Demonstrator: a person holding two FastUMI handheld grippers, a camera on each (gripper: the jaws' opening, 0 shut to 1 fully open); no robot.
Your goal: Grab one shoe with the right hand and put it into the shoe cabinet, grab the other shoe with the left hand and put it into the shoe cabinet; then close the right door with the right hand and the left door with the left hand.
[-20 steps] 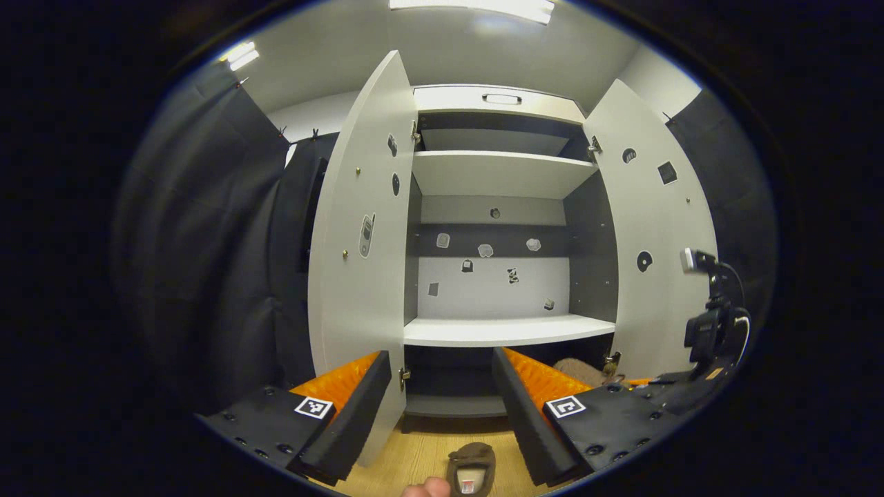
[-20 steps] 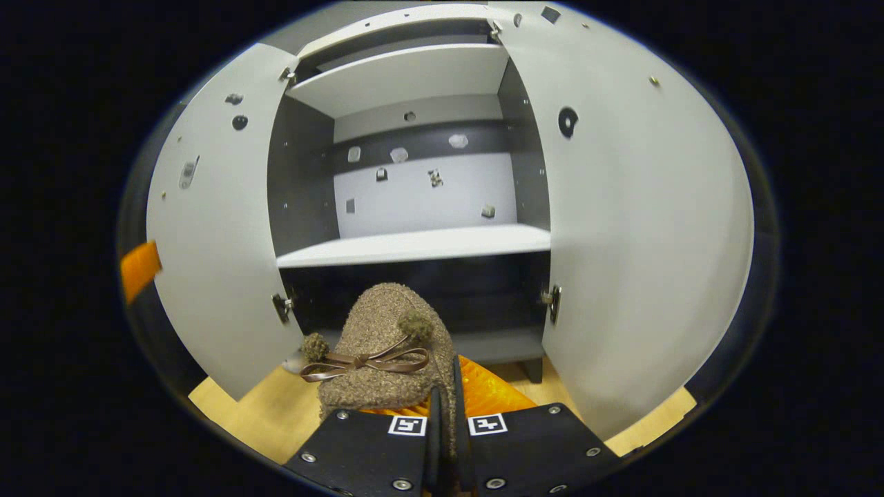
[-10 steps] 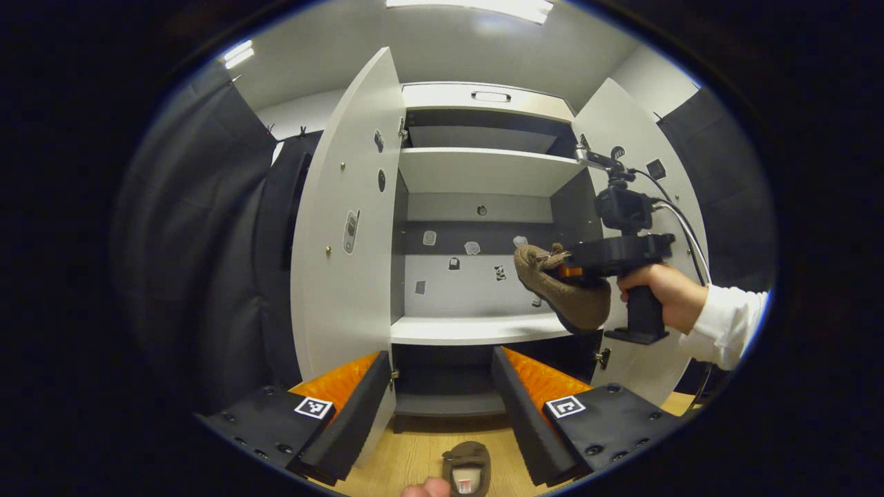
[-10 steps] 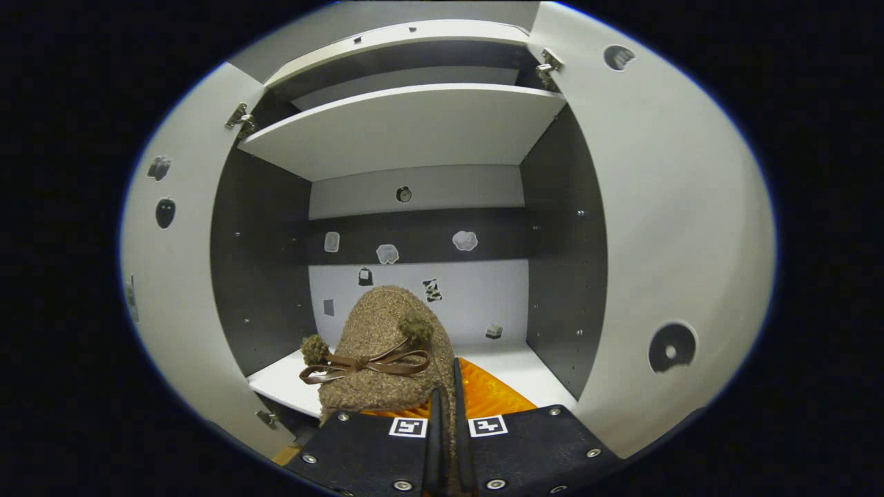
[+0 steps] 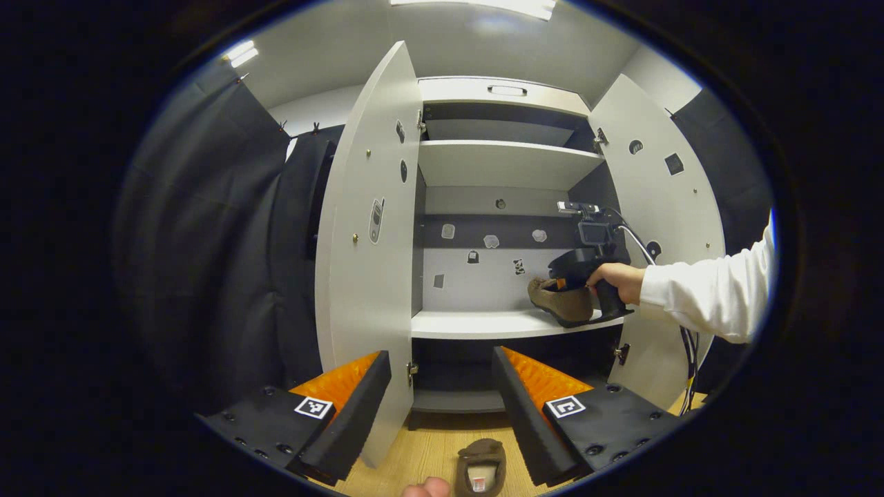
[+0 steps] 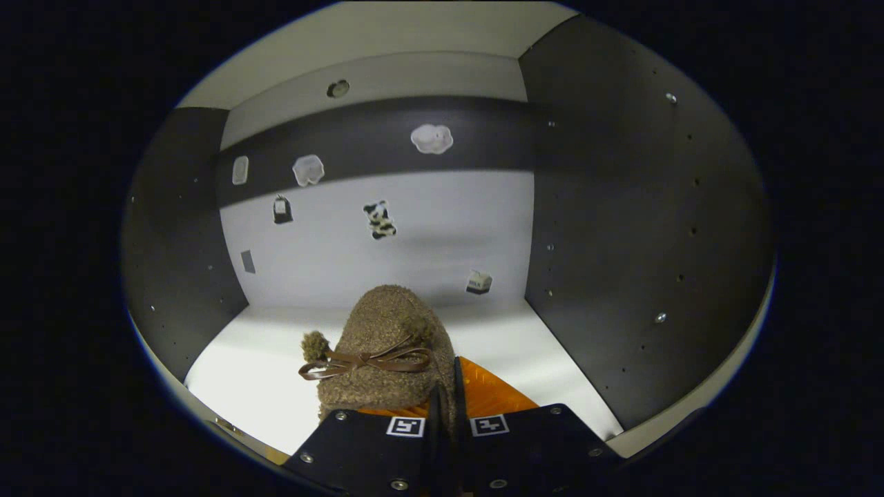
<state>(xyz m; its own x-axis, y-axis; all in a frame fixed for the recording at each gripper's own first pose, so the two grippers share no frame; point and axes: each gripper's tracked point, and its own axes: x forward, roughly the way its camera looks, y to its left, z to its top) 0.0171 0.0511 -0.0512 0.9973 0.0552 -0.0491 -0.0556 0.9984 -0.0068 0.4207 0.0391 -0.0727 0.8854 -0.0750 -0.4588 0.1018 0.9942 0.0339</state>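
The right tongs pinched one shoe by its side just above the middle shelf's right end, ready to release, while the left tongs hung wide open and empty above the other shoe on the floor.

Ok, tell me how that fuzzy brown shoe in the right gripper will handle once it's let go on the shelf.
The brown shoe looks soft and fuzzy, so it probably gives under the right gripper and weighs little. Its flat sole suggests it will sit steady on the shelf, not roll.
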